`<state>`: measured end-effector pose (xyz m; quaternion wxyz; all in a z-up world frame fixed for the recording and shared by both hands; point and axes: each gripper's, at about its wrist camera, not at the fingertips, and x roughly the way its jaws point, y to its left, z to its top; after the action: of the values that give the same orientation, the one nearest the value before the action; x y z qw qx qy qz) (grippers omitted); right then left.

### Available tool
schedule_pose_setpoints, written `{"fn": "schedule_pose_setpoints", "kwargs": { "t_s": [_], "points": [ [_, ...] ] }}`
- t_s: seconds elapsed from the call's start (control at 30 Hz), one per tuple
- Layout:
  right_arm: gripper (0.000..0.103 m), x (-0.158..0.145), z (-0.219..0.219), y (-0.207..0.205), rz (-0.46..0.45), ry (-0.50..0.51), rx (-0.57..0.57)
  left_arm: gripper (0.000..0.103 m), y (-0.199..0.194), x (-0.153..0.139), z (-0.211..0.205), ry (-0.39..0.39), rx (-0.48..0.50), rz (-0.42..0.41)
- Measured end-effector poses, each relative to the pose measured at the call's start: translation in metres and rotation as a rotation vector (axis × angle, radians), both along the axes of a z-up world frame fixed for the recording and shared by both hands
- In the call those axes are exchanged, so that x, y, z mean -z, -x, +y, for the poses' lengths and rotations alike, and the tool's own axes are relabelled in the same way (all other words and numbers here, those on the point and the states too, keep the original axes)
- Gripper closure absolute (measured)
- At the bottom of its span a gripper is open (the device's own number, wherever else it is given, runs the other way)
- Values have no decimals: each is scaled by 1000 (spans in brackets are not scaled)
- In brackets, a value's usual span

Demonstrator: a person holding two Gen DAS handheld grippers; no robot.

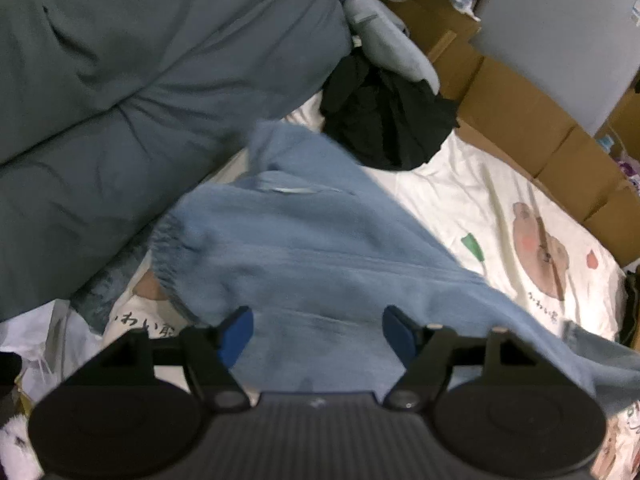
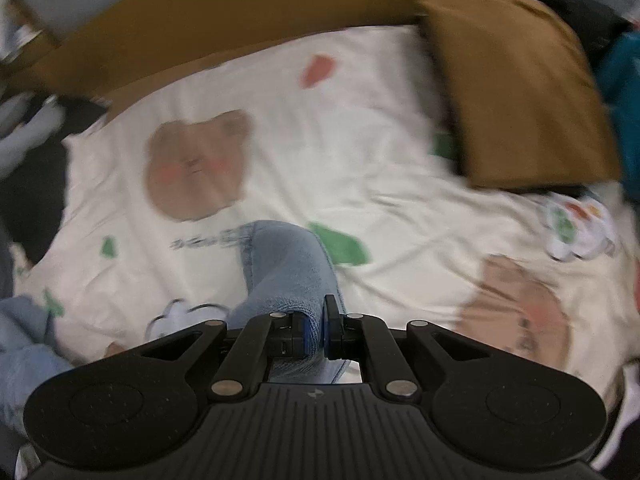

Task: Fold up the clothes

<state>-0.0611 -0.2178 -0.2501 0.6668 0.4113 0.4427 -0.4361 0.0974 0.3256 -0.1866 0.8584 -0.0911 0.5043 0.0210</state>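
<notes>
The right tool [image 2: 318, 330] is pinching a fold of the light blue garment [image 2: 288, 268] low in its frame's centre, over the cream bear-print bedsheet [image 2: 360, 140]. The left tool [image 1: 318, 330] is hanging wide apart, gripping nothing, above the garment spreading across its frame's middle beside a black garment [image 1: 384, 120].

L gripper [image 1: 318, 330] is hovering w/ jaws spread wide over light-blue denim garment [image 1: 304, 248], nothing pinched between pads. Denim is lying across cream bear-print sheet [image 1: 500, 216]; elastic cuff [image 1: 168, 256] is showing at left. Grey-green duvet [image 1: 132, 92] is bulging far left, black garment [image 1: 384, 120] is sitting beyond the denim, cardboard boxes [image 1: 520, 120] are lining far right.
</notes>
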Motion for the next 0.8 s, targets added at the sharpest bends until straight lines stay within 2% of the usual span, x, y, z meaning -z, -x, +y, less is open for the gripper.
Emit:
{"fn": "schedule_pose_setpoints", "kwargs": {
  "t_s": [0.13,0.33,0.6,0.8],
  "points": [
    [99,7,-4,39,46,-13,94,26,-1,15,6,-10,-22,31],
    [99,11,-9,76,97,-4,170,26,-5,32,15,-26,-40,73],
    [99,7,-31,111,155,48,259,22,-1,53,25,1,-57,113],
    [99,17,-45,119,185,89,287,22,1,76,19,-7,6,164]
  ]
}}
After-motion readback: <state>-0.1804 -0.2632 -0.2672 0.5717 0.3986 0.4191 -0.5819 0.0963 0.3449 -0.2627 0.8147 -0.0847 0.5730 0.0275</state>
